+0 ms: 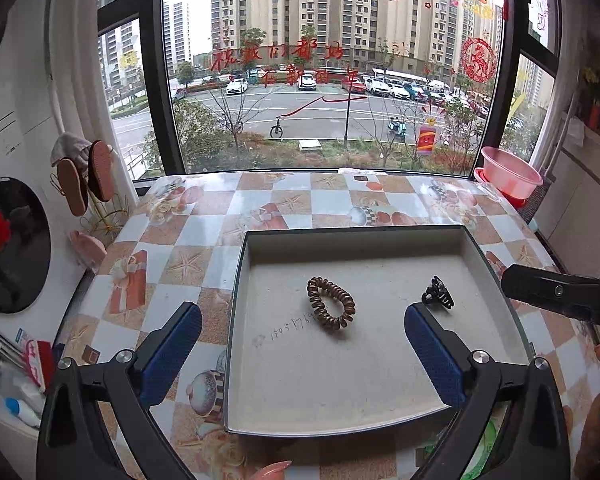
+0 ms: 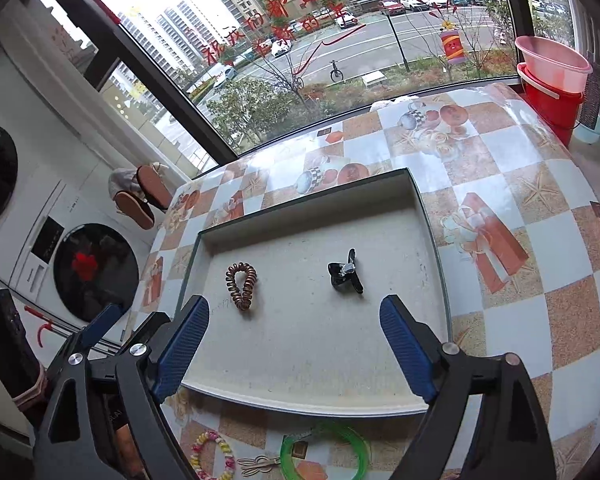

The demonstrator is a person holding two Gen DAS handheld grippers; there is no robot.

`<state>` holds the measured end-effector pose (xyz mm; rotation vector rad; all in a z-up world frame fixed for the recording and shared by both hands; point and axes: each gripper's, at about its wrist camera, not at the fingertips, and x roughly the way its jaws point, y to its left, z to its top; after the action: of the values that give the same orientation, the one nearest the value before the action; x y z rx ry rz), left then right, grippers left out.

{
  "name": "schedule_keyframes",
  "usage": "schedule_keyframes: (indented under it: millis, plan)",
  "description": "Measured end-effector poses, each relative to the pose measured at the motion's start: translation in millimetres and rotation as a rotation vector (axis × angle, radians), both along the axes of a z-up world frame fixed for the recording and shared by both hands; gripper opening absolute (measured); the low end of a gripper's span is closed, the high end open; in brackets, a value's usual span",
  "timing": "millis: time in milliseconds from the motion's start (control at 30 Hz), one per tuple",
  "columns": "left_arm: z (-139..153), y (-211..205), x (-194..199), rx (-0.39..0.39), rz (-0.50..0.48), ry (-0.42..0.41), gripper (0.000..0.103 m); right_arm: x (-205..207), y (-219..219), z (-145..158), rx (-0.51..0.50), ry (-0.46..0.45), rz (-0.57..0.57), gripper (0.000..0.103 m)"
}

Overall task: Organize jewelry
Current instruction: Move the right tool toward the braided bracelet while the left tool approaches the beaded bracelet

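Observation:
A shallow grey tray (image 1: 380, 392) (image 2: 300, 364) lies on the checked tablecloth. In it are a brown spiral hair tie (image 1: 331, 303) (image 2: 242, 286) and a black claw clip (image 1: 437, 292) (image 2: 345, 272). My left gripper (image 1: 300, 356) is open and empty above the tray's near left part. My right gripper (image 2: 294, 344) is open and empty over the tray's near edge; it shows at the right edge of the left wrist view (image 1: 560, 292). In front of the tray lie a pastel bead bracelet (image 2: 214, 456), a green ring bangle (image 2: 326, 452) and a gold hair clip (image 2: 260, 465).
The table (image 1: 204, 232) stands against a large window. Washing machines (image 2: 84, 268) stand to the left, with slippers (image 1: 86, 180) on a rack. Pink and red basins (image 2: 552, 76) sit at the far right.

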<state>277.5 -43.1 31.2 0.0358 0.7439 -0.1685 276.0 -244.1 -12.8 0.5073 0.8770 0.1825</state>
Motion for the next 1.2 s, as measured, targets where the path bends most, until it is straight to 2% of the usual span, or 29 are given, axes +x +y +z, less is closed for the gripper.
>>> schedule_keyframes:
  millis: [267, 433, 533, 767, 967, 1200]
  plan:
    - [10, 25, -44, -0.106, -0.028, 0.024, 0.103, -43, -6, 17, -0.017, -0.039, -0.036, 0.103]
    - [9, 31, -67, -0.060, -0.024, 0.027, 0.103, -66, -10, 23, -0.020, -0.061, -0.052, 0.103]
    - [5, 39, -80, -0.060, -0.006, 0.024, 0.103, -76, -10, 25, -0.024, -0.056, -0.045, 0.103]
    - [-24, 62, -92, -0.086, 0.016, 0.127, 0.103, -106, -7, 26, -0.097, -0.052, -0.031, 0.103]
    - [-45, 66, -110, -0.032, 0.041, 0.139, 0.103, -133, -10, 3, -0.135, 0.004, -0.008, 0.103]
    - [-61, 75, -121, 0.006, 0.064, 0.154, 0.103, -160, -31, -40, -0.178, 0.125, -0.056, 0.103]
